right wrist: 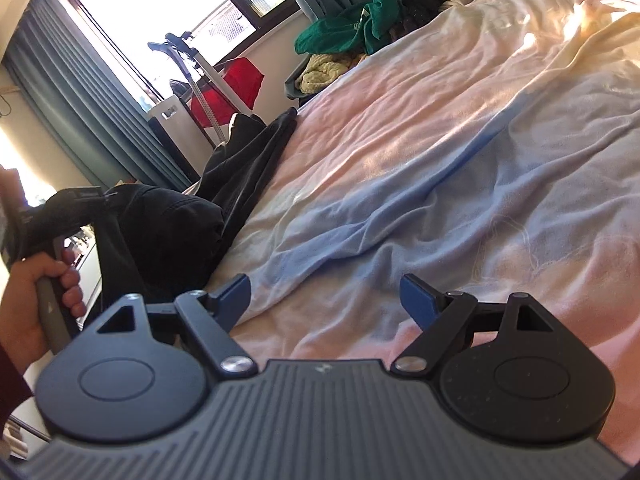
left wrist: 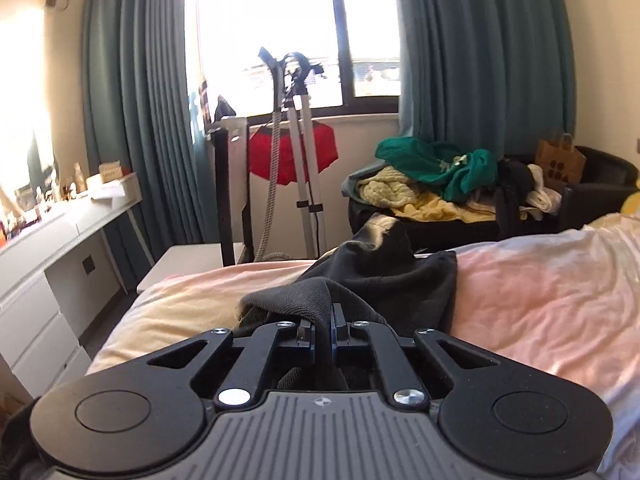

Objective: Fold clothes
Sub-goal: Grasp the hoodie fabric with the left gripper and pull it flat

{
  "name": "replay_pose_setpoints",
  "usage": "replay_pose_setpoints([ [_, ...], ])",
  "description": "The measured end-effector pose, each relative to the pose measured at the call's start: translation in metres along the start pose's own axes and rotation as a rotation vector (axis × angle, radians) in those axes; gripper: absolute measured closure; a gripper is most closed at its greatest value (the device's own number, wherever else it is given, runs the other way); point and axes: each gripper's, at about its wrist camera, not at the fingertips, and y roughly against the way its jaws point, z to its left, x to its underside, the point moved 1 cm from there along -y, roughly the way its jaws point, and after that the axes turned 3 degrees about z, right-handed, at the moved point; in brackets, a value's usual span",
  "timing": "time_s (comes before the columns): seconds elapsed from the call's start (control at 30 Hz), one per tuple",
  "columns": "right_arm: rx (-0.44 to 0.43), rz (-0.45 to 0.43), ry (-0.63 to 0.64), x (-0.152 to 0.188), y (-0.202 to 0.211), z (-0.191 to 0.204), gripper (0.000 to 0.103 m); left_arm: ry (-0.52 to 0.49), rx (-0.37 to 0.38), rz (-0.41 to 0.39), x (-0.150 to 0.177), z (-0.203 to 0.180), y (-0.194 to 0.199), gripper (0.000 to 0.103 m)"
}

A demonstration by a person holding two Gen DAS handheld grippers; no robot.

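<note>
Pinching a fold of the dark garment [left wrist: 360, 276], the left gripper [left wrist: 325, 332] has its jaws nearly together with the cloth bunched between and draped over the blue-padded fingertips. Garment runs forward from the left gripper across the bed [left wrist: 520, 280], a raised part with a pale patch near the far edge. Some dark fabric also hangs below the left gripper body, lower left of the left wrist view

Right gripper [right wrist: 325, 300] jaws spread wide, nothing between them, hovering just over the wrinkled pink, cream and blue bedsheet [right wrist: 440, 160]. Dark garment [right wrist: 180, 224] sits off to the left of the right gripper, well outside its fingers, lying along the left edge of the bed and lifted at the near end where the left gripper [right wrist: 76, 196] grips it. Person's left hand [right wrist: 32, 300] wraps the grey handle of that tool, at the left border of the right wrist view

Background: teal curtains [left wrist: 136, 100] either side of a bright window [left wrist: 272, 32], garment steamer stand [left wrist: 296, 140] with a red item [left wrist: 288, 152] behind it, pile of green and yellow clothes [left wrist: 436, 176] on a dark seat, brown paper bag [left wrist: 560, 160], white table [left wrist: 60, 232] with small clutter at left
</note>
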Motion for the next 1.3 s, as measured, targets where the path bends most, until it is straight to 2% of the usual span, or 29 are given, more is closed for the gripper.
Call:
replay_pose_setpoints([
  [0.07, -0.004, -0.001, -0.002, 0.001, 0.001, 0.001, 0.019, -0.057, 0.047, -0.025, 0.012, -0.009, 0.035, 0.098],
  [0.2, -0.013, -0.012, 0.01, 0.002, 0.013, 0.007, 0.019, -0.175, 0.144, -0.058, 0.058, -0.028, 0.109, 0.099],
  [0.3, -0.023, -0.019, 0.012, 0.003, 0.022, 0.012, 0.019, -0.225, 0.224, -0.017, 0.108, -0.045, 0.15, 0.099],
  [0.37, -0.033, -0.019, 0.002, 0.004, 0.03, 0.014, 0.019, -0.262, 0.262, 0.035, 0.149, -0.055, 0.165, 0.099],
  [0.47, -0.033, -0.023, 0.004, 0.006, 0.038, 0.015, 0.019, -0.317, 0.276, 0.132, 0.207, -0.068, 0.169, 0.098],
  [0.53, -0.031, -0.026, 0.006, 0.007, 0.043, 0.016, 0.019, -0.332, 0.267, 0.17, 0.23, -0.069, 0.165, 0.098],
  [0.57, -0.029, -0.027, 0.007, 0.008, 0.045, 0.017, 0.019, -0.33, 0.262, 0.161, 0.234, -0.069, 0.164, 0.097],
  [0.63, -0.03, -0.024, -0.011, 0.007, 0.047, 0.015, 0.019, -0.305, 0.259, 0.134, 0.232, -0.064, 0.164, 0.091],
  [0.67, -0.032, -0.026, -0.022, 0.006, 0.049, 0.014, 0.019, -0.281, 0.276, 0.123, 0.226, -0.062, 0.164, 0.083],
  [0.7, -0.033, -0.029, -0.032, 0.005, 0.05, 0.013, 0.019, -0.259, 0.294, 0.114, 0.219, -0.06, 0.164, 0.066],
  [0.73, -0.034, -0.032, -0.037, 0.004, 0.051, 0.012, 0.019, -0.245, 0.313, 0.11, 0.209, -0.061, 0.164, 0.054],
  [0.77, -0.033, -0.036, -0.037, 0.003, 0.052, 0.012, 0.019, -0.228, 0.332, 0.102, 0.199, -0.06, 0.163, 0.038],
  [0.8, -0.032, -0.04, -0.037, 0.002, 0.053, 0.012, 0.019, -0.198, 0.35, 0.086, 0.19, -0.058, 0.163, 0.028],
  [0.87, -0.029, -0.044, -0.04, 0.001, 0.054, 0.01, 0.019, -0.121, 0.383, 0.074, 0.171, -0.052, 0.155, 0.018],
  [0.97, -0.035, -0.027, -0.052, 0.001, 0.049, 0.007, 0.019, 0.014, 0.389, 0.132, 0.141, -0.048, 0.117, 0.017],
  [1.13, -0.034, 0.005, -0.064, -0.001, 0.035, 0.001, 0.019, 0.26, 0.32, 0.295, 0.106, -0.042, 0.016, 0.019],
  [1.23, -0.031, 0.01, -0.075, -0.003, 0.029, -0.005, 0.019, 0.372, 0.29, 0.349, 0.097, -0.04, -0.029, 0.03],
  [1.3, -0.023, 0.012, -0.086, -0.005, 0.024, -0.011, 0.019, 0.411, 0.331, 0.364, 0.093, -0.042, -0.042, 0.042],
])
